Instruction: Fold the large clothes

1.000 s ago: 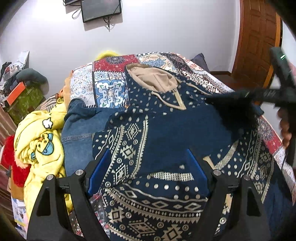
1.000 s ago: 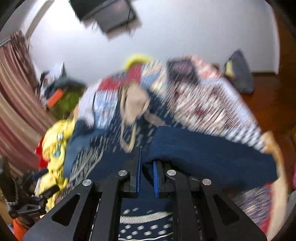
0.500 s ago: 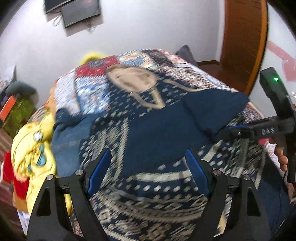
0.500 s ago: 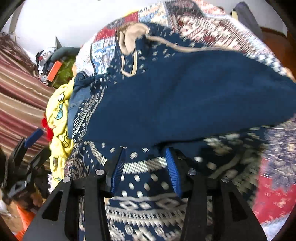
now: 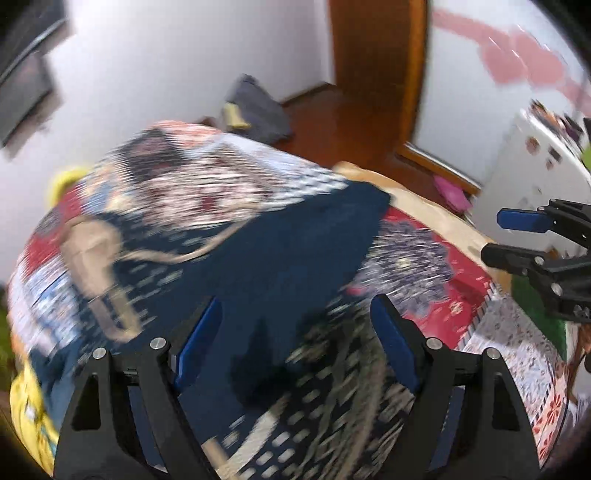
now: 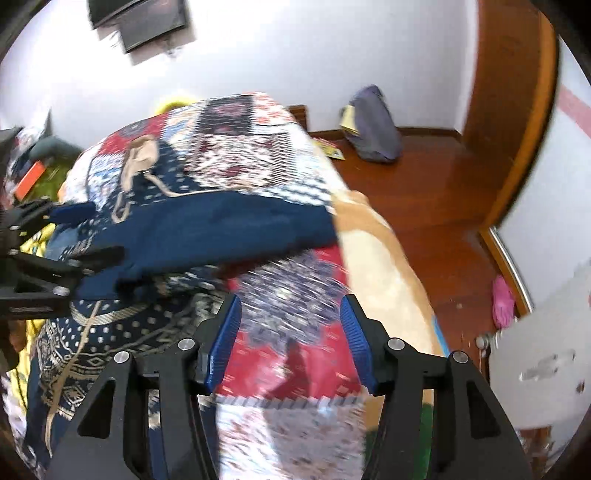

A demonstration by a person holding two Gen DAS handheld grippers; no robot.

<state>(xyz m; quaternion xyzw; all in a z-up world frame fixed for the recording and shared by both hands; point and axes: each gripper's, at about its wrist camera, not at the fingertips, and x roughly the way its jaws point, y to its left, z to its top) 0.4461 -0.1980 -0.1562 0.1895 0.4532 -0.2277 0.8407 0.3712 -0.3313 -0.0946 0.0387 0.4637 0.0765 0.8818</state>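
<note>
There the navy patterned hoodie [image 6: 192, 229] lay spread across the bed [image 6: 373, 236], on its patchwork quilt [image 6: 280, 325], one plain blue sleeve folded over the body. The left gripper [image 5: 295, 336] hung over it with jaws apart, gripping nothing. The right gripper [image 6: 288, 332] gaped likewise above bare quilt beside the hoodie.

White walls [image 6: 280, 48] enclose a polished wooden floor [image 6: 436, 184]. A wooden door [image 6: 513, 110] stands at right, a dark screen [image 6: 147, 18] hangs high, and a patchwork-covered bed [image 6: 258, 147] fills the middle.
</note>
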